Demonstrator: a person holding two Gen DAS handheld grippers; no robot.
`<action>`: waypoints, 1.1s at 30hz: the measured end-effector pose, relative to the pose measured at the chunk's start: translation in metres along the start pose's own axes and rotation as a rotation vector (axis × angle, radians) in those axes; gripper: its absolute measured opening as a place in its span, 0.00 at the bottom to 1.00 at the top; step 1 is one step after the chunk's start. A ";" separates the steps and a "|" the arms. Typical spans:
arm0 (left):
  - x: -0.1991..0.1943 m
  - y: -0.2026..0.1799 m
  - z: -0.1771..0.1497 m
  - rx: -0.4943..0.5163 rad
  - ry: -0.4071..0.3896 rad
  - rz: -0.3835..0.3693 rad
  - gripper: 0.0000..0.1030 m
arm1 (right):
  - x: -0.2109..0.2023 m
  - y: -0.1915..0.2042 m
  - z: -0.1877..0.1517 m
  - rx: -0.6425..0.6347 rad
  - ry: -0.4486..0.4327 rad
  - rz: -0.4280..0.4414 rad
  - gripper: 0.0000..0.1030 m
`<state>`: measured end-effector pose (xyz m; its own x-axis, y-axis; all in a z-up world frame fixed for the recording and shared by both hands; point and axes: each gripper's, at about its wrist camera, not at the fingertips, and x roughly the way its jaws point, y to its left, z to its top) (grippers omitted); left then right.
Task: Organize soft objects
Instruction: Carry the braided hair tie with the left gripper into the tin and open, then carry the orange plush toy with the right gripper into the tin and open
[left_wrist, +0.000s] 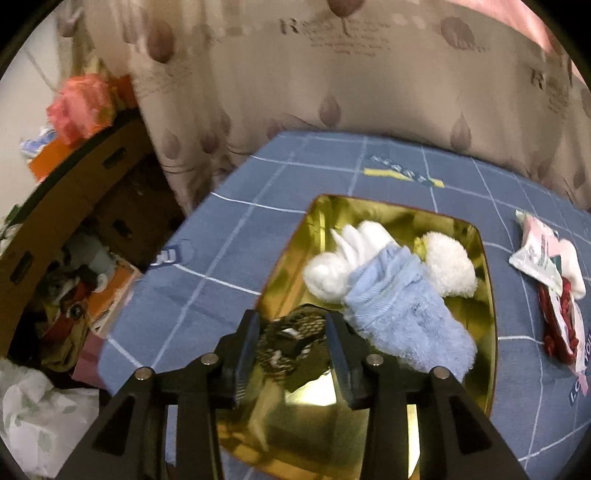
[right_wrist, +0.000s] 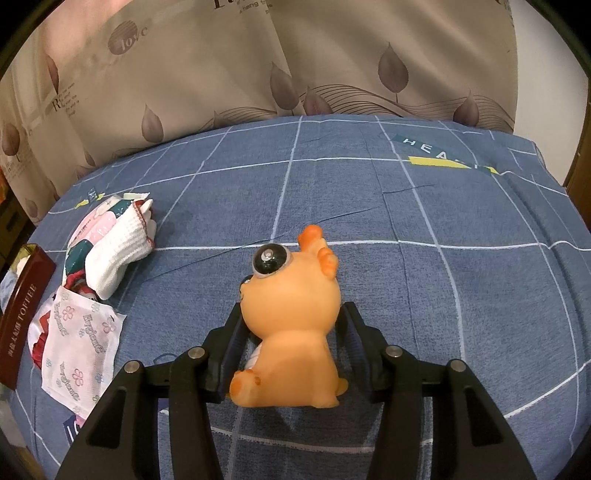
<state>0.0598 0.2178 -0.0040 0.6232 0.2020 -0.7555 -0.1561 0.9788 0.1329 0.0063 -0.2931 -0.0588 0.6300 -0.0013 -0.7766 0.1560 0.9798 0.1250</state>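
Note:
In the left wrist view, a gold tin (left_wrist: 484, 295) sits on the blue checked bedspread and holds a blue towel (left_wrist: 402, 314), white socks (left_wrist: 343, 258) and a white fluffy ball (left_wrist: 448, 264). My left gripper (left_wrist: 291, 332) is shut on a dark patterned cloth (left_wrist: 291, 343) just above the tin's near left part. In the right wrist view, my right gripper (right_wrist: 293, 317) is shut on an orange squishy deer toy (right_wrist: 291, 325), which stands upright on the bedspread.
A white sock (right_wrist: 118, 251), tissue packs (right_wrist: 81, 354) and red fabric (left_wrist: 557, 325) lie on the bed between the two grippers. The tin's red side (right_wrist: 22, 314) shows at the left edge. Curtains hang behind the bed. Cardboard boxes (left_wrist: 74, 206) and clutter stand left of it.

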 end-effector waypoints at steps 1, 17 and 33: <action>-0.006 0.003 -0.002 -0.018 -0.013 0.016 0.38 | 0.000 0.000 0.000 -0.001 0.000 -0.001 0.47; -0.046 0.038 -0.035 -0.138 -0.096 0.061 0.42 | 0.002 0.012 0.000 -0.064 0.014 -0.067 0.40; -0.035 0.066 -0.040 -0.248 -0.054 0.029 0.44 | -0.010 0.028 0.000 -0.103 -0.022 -0.105 0.36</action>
<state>-0.0033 0.2734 0.0057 0.6547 0.2379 -0.7175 -0.3535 0.9354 -0.0123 0.0049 -0.2658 -0.0475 0.6311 -0.1082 -0.7681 0.1435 0.9894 -0.0214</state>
